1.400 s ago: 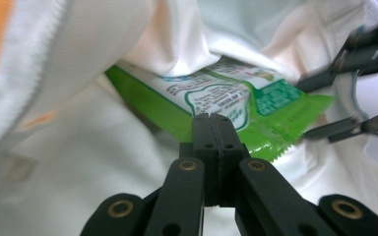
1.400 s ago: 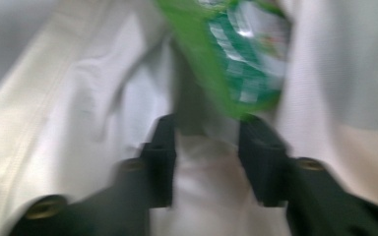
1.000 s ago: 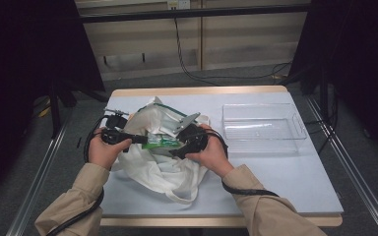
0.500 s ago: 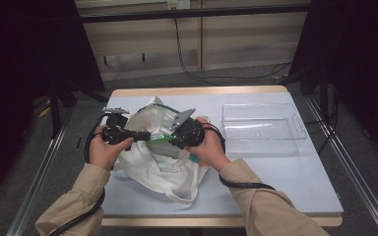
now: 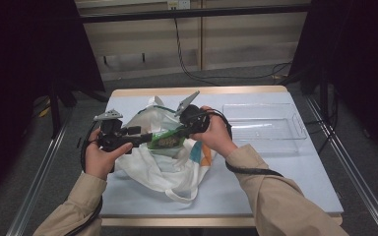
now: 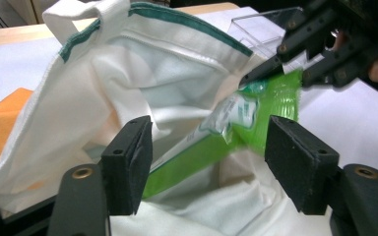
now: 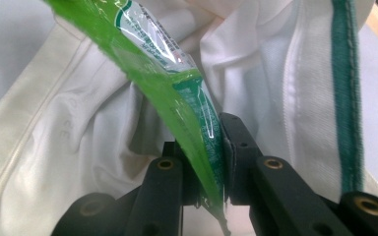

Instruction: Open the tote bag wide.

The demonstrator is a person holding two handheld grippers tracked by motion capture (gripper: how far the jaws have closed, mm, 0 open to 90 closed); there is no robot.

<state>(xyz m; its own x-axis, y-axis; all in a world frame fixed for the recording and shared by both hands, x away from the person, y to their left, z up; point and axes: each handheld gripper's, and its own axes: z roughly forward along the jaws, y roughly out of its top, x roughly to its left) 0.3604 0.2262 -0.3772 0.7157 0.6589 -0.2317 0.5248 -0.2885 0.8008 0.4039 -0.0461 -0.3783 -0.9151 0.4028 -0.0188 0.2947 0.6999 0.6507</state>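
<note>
since a second ago the right gripper (image 7: 211, 162) has clamped onto the green packet (image 5: 166, 140) and lifted it above the white bag (image 5: 177, 167), while the left gripper (image 6: 209, 147) has let go, its jaws standing apart around the packet's other end.

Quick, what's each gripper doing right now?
Left gripper: jaws just opened, pads clear of the green packet.
Right gripper: just closed, clamped on the green packet.
</note>
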